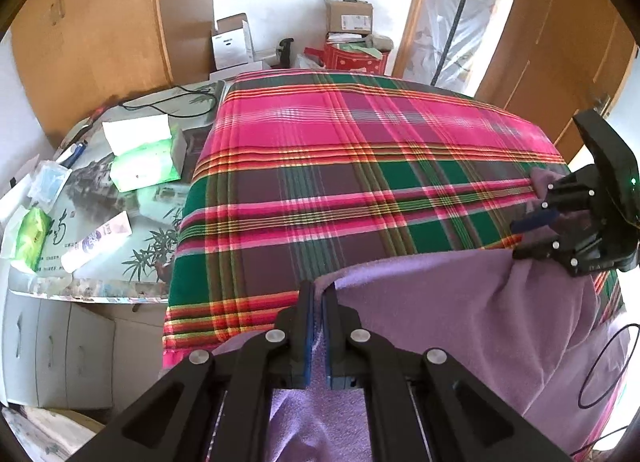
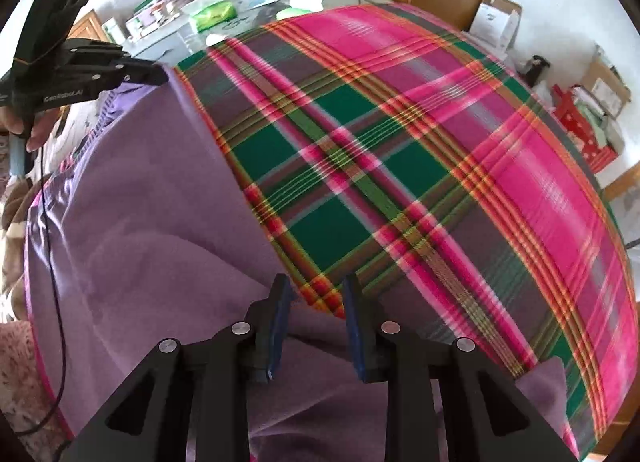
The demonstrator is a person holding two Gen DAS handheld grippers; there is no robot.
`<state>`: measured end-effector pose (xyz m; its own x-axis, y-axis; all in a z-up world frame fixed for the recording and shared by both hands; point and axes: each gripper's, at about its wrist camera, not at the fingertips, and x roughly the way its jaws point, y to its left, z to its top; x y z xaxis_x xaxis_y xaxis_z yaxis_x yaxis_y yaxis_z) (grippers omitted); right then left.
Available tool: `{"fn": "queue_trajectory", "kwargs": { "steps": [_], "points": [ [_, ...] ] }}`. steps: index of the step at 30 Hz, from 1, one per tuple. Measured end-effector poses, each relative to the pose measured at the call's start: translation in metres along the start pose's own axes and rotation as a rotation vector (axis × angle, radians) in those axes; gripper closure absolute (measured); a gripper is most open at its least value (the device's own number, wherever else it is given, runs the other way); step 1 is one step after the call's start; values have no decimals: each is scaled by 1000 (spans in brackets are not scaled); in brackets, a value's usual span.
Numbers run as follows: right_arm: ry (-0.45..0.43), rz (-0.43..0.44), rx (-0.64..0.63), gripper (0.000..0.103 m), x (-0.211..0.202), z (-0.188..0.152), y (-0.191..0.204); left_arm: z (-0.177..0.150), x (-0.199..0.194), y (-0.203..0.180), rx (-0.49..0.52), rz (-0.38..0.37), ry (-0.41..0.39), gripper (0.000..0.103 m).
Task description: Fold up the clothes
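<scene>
We find the left gripper (image 1: 316, 302) closed down on an edge of the purple garment (image 1: 460, 302), cloth pinched between its blue pads. The right gripper (image 2: 316, 302) stands with its fingers parted over a fold of that same garment; from the left wrist view cloth sits between them, but we cannot tell whether they grip it. The garment lies along the near edge of the plaid-covered table (image 1: 340, 166) and hangs over that edge; its lower part is cut off.

Containers: a red box (image 1: 354, 58) beyond the far edge holds papers, contents unclear. A cardboard box (image 1: 350, 16) stands above it, open, interior hidden. A green tissue pack (image 1: 144, 166) on the side table (image 1: 108, 286) shows a white sheet. A hand (image 2: 28, 126) on the left gripper's handle is partly cut off.
</scene>
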<state>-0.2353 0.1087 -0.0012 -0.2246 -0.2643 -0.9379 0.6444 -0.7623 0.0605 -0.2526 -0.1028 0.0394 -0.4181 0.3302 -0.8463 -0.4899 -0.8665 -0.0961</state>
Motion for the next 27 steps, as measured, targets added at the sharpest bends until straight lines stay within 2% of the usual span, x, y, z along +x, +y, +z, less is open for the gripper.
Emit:
{"fn": "queue_trajectory", "kwargs": {
  "steps": [6,12,13,14,15,19,22,27],
  "points": [
    [4,30,-60,74,6,4,12,1,-6,2,-21,3,-29,99],
    [14,40,-68,75,11,10,16,4,-12,3,-22,11,-54,99],
    [15,36,-68,83,11,11,16,5,-10,4,-26,14,-48,99],
    [13,33,-75,97,10,11,18,5,-8,6,-31,17,-43,99],
    [10,31,-84,99,9,11,20,5,-5,8,-36,20,-37,99],
    [-41,-35,-101,100,-2,14,21,5,2,13,-53,29,-28,99],
    [-91,-124,-78,100,-12,22,15,5,7,14,-52,40,-20,99],
    [-144,-267,-123,100,-13,47,24,5,14,20,-67,69,-11,99]
  ]
}}
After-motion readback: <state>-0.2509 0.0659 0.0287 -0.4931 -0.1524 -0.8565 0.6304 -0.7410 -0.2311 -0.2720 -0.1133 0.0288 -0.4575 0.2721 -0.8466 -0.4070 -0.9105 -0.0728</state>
